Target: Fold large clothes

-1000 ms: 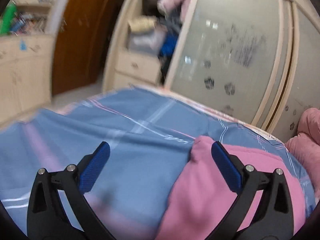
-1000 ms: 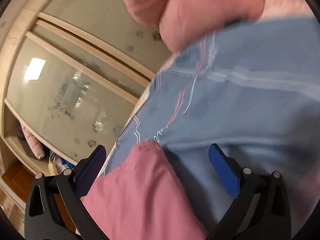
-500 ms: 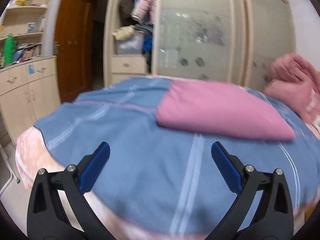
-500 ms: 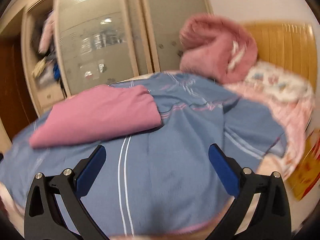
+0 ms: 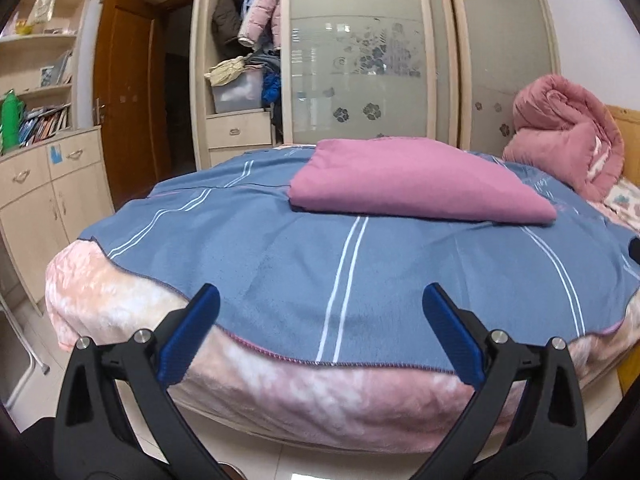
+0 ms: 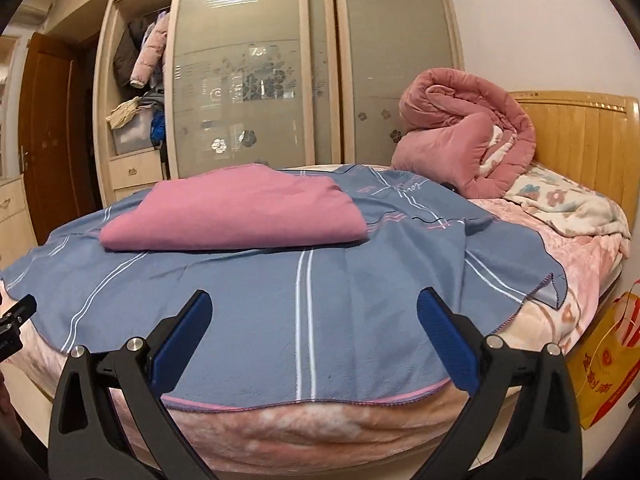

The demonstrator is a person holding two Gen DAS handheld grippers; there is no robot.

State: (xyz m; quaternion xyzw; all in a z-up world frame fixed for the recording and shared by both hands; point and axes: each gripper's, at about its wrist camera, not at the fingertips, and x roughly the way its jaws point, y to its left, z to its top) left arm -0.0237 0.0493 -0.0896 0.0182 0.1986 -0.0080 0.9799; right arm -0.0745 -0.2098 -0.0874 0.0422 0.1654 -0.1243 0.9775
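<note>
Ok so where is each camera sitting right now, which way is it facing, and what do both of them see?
Left wrist view: sits behind the open left tongs, off the bed's near edge, facing the folded pink garment and frosted sliding wardrobe doors; only its black arms and blue pads show.
Right wrist view: sits behind the open right tongs, facing the same way, further toward the wooden headboard; its own arms show.
Shared: garment, blue striped blanket, rolled pink quilt, wardrobe.
</note>
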